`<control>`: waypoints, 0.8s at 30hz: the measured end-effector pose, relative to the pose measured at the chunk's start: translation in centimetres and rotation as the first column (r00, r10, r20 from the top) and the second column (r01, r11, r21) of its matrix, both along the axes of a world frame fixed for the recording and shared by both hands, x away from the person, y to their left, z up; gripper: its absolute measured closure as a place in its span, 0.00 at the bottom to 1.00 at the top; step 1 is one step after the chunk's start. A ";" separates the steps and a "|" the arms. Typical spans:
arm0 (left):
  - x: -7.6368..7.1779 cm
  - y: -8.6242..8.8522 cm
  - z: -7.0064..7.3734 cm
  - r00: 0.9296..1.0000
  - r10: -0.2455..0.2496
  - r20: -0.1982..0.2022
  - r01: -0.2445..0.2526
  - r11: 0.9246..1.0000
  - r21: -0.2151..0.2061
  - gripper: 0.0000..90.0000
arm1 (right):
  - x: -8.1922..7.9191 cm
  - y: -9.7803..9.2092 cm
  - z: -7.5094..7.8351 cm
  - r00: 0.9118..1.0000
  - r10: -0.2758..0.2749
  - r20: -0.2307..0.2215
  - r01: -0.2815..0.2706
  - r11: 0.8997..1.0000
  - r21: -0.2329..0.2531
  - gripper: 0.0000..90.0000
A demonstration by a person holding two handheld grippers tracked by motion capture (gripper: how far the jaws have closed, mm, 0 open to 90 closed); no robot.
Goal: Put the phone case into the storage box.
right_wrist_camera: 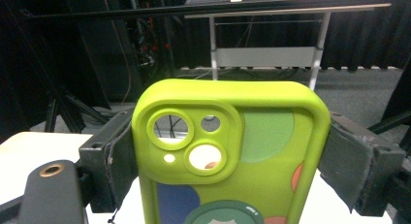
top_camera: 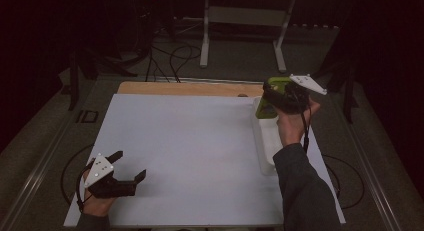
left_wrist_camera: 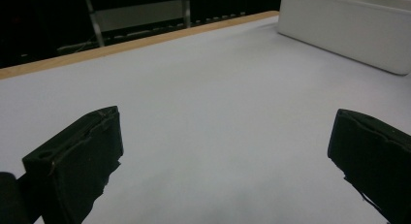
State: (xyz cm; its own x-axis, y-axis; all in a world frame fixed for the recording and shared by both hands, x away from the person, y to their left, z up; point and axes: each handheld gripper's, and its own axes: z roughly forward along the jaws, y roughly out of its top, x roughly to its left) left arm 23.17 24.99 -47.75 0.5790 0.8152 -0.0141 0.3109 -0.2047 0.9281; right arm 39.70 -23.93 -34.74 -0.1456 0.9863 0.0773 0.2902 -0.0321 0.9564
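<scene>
A lime-green phone case with camera cut-outs and coloured shapes stands upright between my right gripper's two jaws, which are shut on its sides. From above, the right gripper holds the phone case over the far end of a white tray at the table's right. My left gripper rests low at the near left corner of the white table, jaws wide apart. Between its fingers there is only bare table surface.
The white tray lies along the right side of the table. A wooden strip runs along the far edge. Beyond it stand a metal frame, cables on the floor and dark stands.
</scene>
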 end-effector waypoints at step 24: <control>-0.1 0.0 0.3 1.000 -0.001 0.015 0.002 1.000 -0.016 0.00 | 2.4 -0.6 -0.6 0.999 -0.045 -0.008 0.044 0.999 -0.030 0.17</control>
State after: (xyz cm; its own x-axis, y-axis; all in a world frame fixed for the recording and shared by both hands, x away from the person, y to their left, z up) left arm 23.06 24.95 -47.43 0.5805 0.8141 -0.0182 0.2966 -0.1906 0.9358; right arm 42.11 -24.57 -35.35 -0.1010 0.9937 0.0491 0.2971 -0.0170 0.9547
